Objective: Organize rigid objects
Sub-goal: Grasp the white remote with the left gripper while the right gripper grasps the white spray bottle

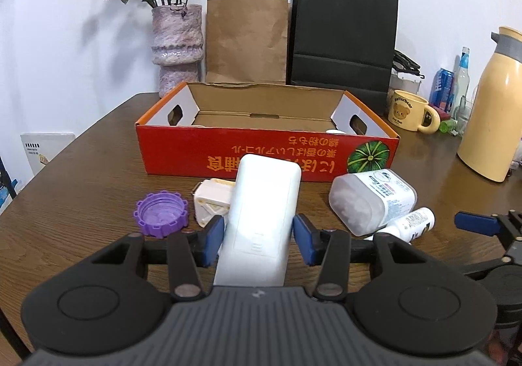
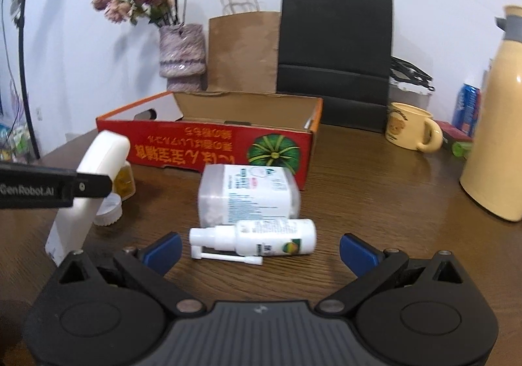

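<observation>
1. The left hand-held gripper (image 1: pixel 259 240) clamps its blue pads against both sides of a white oblong device (image 1: pixel 261 219), lifted and tilted above the brown desk (image 1: pixel 81 170); the device's near end is hidden behind the gripper body.
2. The right hand-held gripper (image 2: pixel 259 250) hangs with jaws spread wide and nothing between them, low over a white spray bottle (image 2: pixel 257 238) lying on its side.
3. Just beyond the spray bottle lies a clear jar (image 2: pixel 248 194) of white contents, also on its side; its label is too blurred to read.
4. An open red cardboard box (image 1: pixel 267 134) with upside-down lettering sits farther back at mid-desk; its near wall hides most of the floor inside.
5. Left of the held device, a purple ridged lid (image 1: pixel 161 213) rests on the desk, and a white plug-like block (image 1: pixel 212 203) is partly covered by the device.
6. A yellow bear mug (image 1: pixel 409 111) and a cream thermos (image 1: pixel 492 105) stand to the right.
</observation>
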`<state>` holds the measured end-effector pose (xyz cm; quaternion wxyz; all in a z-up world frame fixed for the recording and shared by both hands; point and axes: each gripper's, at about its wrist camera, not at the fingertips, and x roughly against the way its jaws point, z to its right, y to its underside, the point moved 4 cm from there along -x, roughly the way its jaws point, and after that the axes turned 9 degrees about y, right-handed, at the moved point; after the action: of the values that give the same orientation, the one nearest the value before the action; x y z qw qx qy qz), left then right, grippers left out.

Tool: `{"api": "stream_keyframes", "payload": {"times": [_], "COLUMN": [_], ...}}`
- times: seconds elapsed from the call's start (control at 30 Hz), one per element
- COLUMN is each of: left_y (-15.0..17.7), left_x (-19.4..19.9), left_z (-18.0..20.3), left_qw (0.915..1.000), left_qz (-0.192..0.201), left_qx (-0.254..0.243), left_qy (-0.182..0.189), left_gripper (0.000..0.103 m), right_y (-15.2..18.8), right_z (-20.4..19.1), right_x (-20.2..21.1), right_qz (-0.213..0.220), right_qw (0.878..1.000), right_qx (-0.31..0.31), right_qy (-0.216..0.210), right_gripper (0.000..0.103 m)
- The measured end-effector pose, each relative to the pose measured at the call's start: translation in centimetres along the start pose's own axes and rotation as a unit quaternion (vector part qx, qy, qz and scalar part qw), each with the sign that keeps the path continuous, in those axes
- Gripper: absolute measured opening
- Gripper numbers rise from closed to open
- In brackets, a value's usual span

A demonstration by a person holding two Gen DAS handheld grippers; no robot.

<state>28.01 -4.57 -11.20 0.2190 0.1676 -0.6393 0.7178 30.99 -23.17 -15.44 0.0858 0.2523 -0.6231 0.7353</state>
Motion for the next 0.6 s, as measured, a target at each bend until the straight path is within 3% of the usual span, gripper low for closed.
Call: {"api": "stream_keyframes", "payload": {"times": [0.5,0.6], "left_y": [-0.5,-0.5], "left_x": [0.0,-0.3], "left_z": [-1.9,-2.0], "left_qw": [0.9998,0.9998], "left_qz": [-0.001,-0.004], "left_qx": [0.017,0.018], "left_qy": [0.008,0.009], "left_gripper": [0.047,0.047], "right_y": [-1.4,-1.3], "right_z": [-1.4,-1.1], "right_x": [-4.5,-4.8], "right_qz": [-0.048,-0.057], "right_qw": [0.999,0.998], "right_qx": [0.012,0.004], "right_qy": [0.01,0.003], "right_gripper": [0.103,0.097]}}
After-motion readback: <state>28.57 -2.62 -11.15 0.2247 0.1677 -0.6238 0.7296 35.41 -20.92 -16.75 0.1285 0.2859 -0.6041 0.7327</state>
